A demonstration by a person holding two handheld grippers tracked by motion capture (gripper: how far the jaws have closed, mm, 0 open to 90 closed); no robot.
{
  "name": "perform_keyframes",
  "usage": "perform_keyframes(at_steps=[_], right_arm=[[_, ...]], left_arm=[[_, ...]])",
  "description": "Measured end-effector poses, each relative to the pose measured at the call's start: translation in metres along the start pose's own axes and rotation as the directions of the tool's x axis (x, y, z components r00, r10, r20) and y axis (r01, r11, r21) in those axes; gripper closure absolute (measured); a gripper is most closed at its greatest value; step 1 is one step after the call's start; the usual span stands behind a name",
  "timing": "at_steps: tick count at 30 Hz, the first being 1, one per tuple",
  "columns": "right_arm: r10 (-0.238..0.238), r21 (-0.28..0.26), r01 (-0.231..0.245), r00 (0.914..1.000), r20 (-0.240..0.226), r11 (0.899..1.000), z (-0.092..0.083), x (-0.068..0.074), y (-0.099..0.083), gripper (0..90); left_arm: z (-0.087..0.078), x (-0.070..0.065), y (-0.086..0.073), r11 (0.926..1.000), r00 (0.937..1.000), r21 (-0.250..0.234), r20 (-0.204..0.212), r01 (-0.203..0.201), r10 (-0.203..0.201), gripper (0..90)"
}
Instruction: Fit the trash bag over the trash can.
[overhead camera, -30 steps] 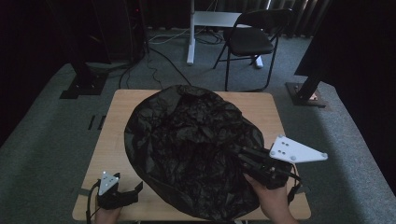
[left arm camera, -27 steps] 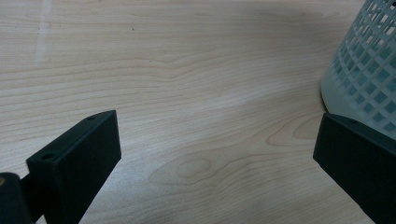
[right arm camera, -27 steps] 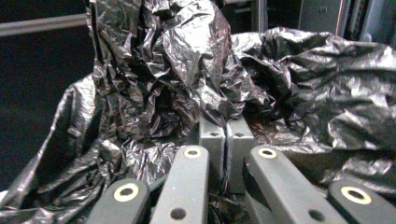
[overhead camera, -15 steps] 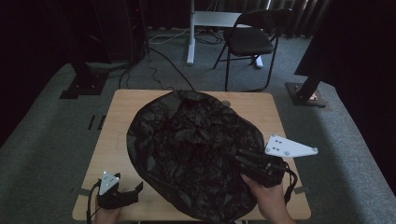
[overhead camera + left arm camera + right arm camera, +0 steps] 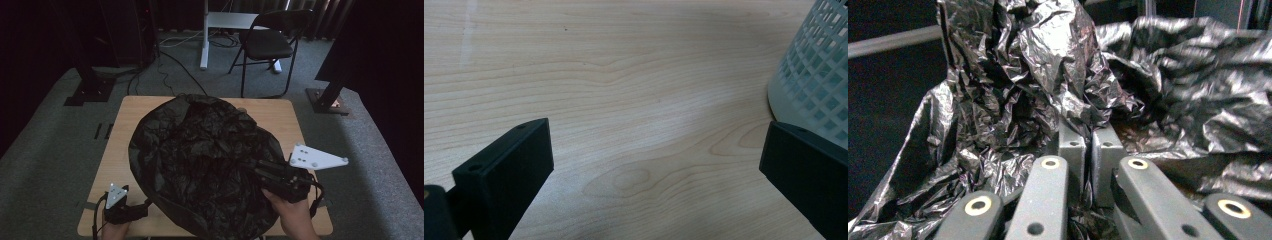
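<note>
We are seeing wooden table point(image 5: 285, 117) standing on grey carpet point(image 5: 50, 165); black folding chair point(image 5: 267, 45) sitting beyond it, white desk leg point(image 5: 204, 37) beside chair, cables point(image 5: 172, 67) trailing across floor.

A light wooden table point(image 5: 290, 120) stands on grey carpet point(image 5: 45, 170) in a dim room. Beyond the table's far edge a black folding chair point(image 5: 267, 45) stands on the carpet, and just to its left rises the white leg of a desk point(image 5: 204, 37), its pale top point(image 5: 235, 20) reaching toward the chair. Black cables point(image 5: 170, 60) trail across the floor from there toward the table's far left corner. A dark stand's flat base point(image 5: 87, 92) sits off that corner, and another base plate point(image 5: 327, 100) lies off the far right corner. Dark curtains point(image 5: 385, 60) close off the right side and the back.
</note>
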State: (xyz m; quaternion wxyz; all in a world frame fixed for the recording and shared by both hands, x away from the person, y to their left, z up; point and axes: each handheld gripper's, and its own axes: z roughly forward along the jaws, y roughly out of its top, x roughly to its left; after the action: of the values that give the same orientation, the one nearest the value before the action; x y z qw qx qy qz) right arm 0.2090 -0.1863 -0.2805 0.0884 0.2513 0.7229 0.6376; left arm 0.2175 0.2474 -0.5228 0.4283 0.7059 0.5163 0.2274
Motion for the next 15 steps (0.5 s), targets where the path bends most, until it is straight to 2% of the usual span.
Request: perform_keyframes(at_steps=[1, 3, 4, 5, 6, 10, 11, 13, 15], right_arm=[[0.000, 0.000, 0.000, 1.0000, 0.000, 1.000, 0.000, 0.000, 0.000, 86.0], [0.008, 0.046, -0.008, 1.0000, 0.001, 0.999, 0.007, -0.005, -0.004, 81.8], [0.015, 0.072, -0.015, 0.9999, 0.001, 0.997, 0.010, -0.007, -0.007, 76.9], [0.034, 0.092, -0.033, 0.9994, -0.007, 0.995, 0.013, -0.011, -0.009, 68.2], [0.034, 0.092, -0.033, 0.9994, -0.007, 0.995, 0.013, -0.011, -0.009, 68.2], [0.078, 0.094, -0.073, 0.9953, -0.057, 0.993, 0.008, -0.017, -0.011, 47.9], [0.076, 0.082, -0.072, 0.9956, -0.054, 0.994, 0.005, -0.017, -0.010, 45.2], [0.065, 0.076, -0.061, 0.9965, -0.052, 0.995, -0.002, -0.016, -0.007, 32.8], [0.064, 0.044, -0.062, 0.9967, -0.050, 0.997, -0.014, -0.016, -0.003, 28.8]], left_arm=[[0.000, 0.000, 0.000, 1.0000, 1.0000, 0.000, 0.000, 0.000, 0.000, 1.1], [0.000, 0.000, 0.000, 1.0000, 1.0000, 0.001, 0.003, 0.000, 0.000, 1.1], [0.000, 0.000, 0.000, 1.0000, 1.0000, 0.006, 0.003, -0.001, 0.001, 1.1], [0.000, 0.000, 0.000, 1.0000, 1.0000, 0.005, 0.005, 0.001, -0.001, 1.1], [0.000, 0.000, 0.001, 1.0000, 1.0000, 0.005, 0.008, 0.003, -0.003, 1.1], [-0.006, 0.002, 0.005, 0.9999, 0.9996, -0.005, 0.025, 0.016, -0.016, 1.1], [-0.009, 0.003, 0.007, 0.9996, 0.9993, -0.015, 0.030, 0.025, -0.024, 1.1], [-0.018, 0.006, 0.014, 0.9979, 0.9981, -0.047, 0.043, 0.045, -0.043, 1.1], [-0.028, 0.008, 0.021, 0.9963, 0.9969, -0.066, 0.059, 0.055, -0.052, 1.1]])
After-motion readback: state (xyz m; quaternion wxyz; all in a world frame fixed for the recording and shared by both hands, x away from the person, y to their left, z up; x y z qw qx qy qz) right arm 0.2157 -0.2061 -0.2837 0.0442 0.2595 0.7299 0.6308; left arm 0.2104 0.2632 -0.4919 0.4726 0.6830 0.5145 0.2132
